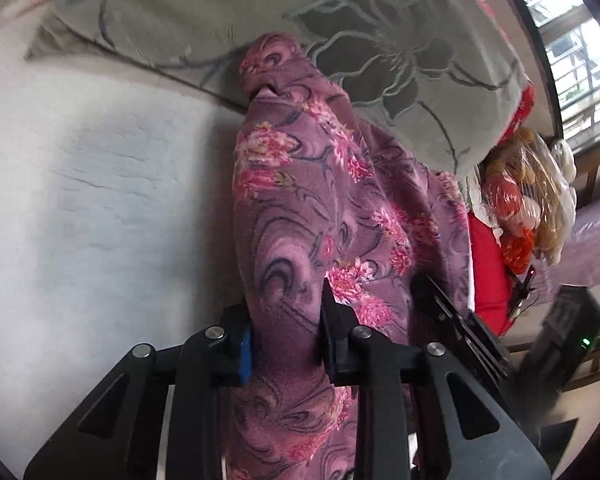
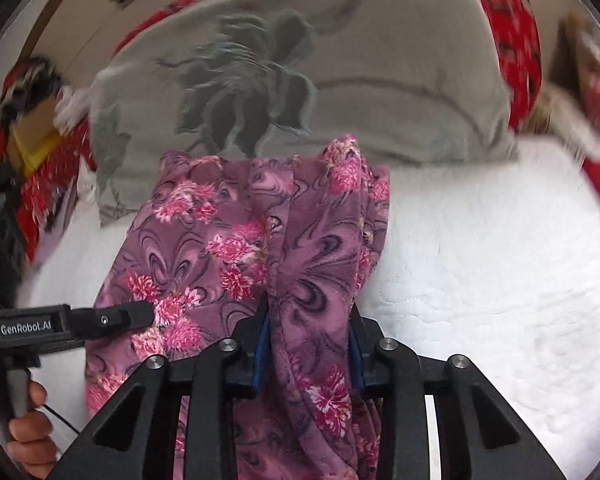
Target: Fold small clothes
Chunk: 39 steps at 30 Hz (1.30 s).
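Floral garment pinched by both grippers (lifted).

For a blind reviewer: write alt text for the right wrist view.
The right gripper pinches a bunched fold of purple floral garment between its fingers above a white quilted bed cover. The left gripper grips the same cloth from the left. A grey pillow with a dark flower pattern lies behind.

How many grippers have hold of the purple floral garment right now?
2. The left gripper pinches one bunched edge of the purple floral garment; the right gripper pinches another fold beside it. Nothing else grips it.
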Motion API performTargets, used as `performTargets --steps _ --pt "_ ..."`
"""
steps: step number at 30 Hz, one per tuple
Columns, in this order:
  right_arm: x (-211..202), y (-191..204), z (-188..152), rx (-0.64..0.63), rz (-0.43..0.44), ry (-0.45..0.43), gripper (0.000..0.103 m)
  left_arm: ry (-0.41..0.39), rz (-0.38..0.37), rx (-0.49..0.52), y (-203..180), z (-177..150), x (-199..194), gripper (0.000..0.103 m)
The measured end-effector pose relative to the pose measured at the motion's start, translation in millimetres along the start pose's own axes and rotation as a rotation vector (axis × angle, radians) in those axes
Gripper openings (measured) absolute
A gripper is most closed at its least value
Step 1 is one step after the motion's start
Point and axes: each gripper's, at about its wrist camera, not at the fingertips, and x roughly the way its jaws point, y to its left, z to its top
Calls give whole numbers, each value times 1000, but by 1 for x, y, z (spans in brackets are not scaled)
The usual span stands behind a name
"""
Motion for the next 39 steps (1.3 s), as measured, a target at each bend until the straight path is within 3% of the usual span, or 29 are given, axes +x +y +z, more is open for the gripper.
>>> performTargets --steps 6,13,22,25,28,30,32,35,37,39 --pt "-46 41 -16 -39 9 -67 31 -70 37 31 6 -21 -52 23" --pt "-66 84 -41 -38 60 -66 32 -115 97 33 22 -45 -90 23" --pt "-39 126 -69 -59 88 -4 34 -77 162 -18 80 -62 -85 26" --pt "2 118 -86 -12 62 146 38 -7 209 -62 108 -68 -64 37" --pt "3 95 -90 85 128 129 53 -16 107 -100 127 -71 -72 38" --pt "-6 83 -80 124 126 109 52 -69 99 -75 124 -62 -86 36" --pt "-18 81 -66 117 83 23 54 -114 107 -34 112 -47 -90 36" --pt "-16 91 -44 89 128 -34 50 -149 107 15 91 -20 -84 37" --pt "-3 102 -33 41 157 -30 34 -154 147 49 82 0 -67 37" --pt "17 113 -28 -24 148 -18 29 -131 197 62 81 14 -43 37"
